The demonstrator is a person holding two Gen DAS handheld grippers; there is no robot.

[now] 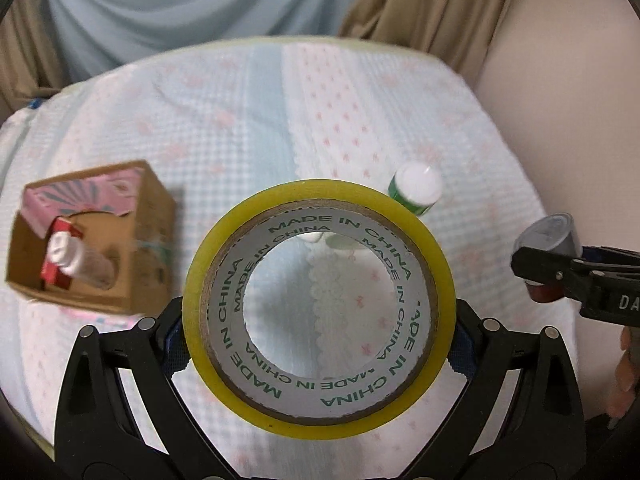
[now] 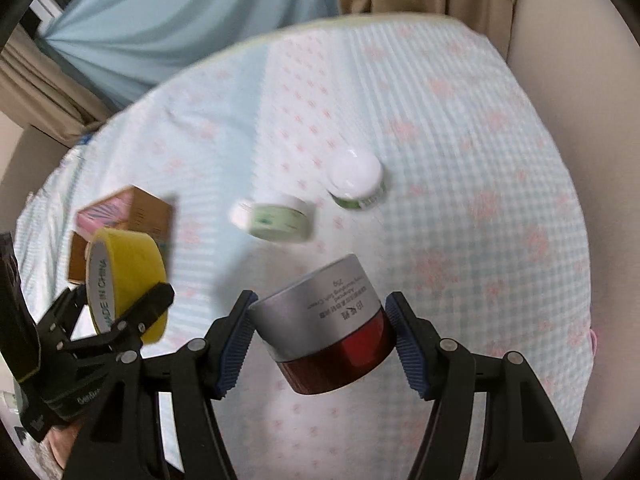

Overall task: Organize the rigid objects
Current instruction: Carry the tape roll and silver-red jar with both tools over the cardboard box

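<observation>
Yellow tape roll (image 1: 320, 308) is clamped by left gripper (image 1: 320, 344), frame centre. Red jar with silver lid (image 2: 324, 328) is clamped by right gripper (image 2: 320, 344), lower centre. Open brown cardboard box (image 1: 92, 240) is seen at left.

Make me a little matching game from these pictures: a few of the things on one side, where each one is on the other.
Things:
1. yellow tape roll
2. red jar with silver lid
3. white-capped green jar
4. red-and-white bottle

Places:
A. inside the cardboard box
B. in the right claw
C. standing on the cloth
D. in the left claw

Pairs: 1-D, 2-B, 3-C, 4-A
</observation>
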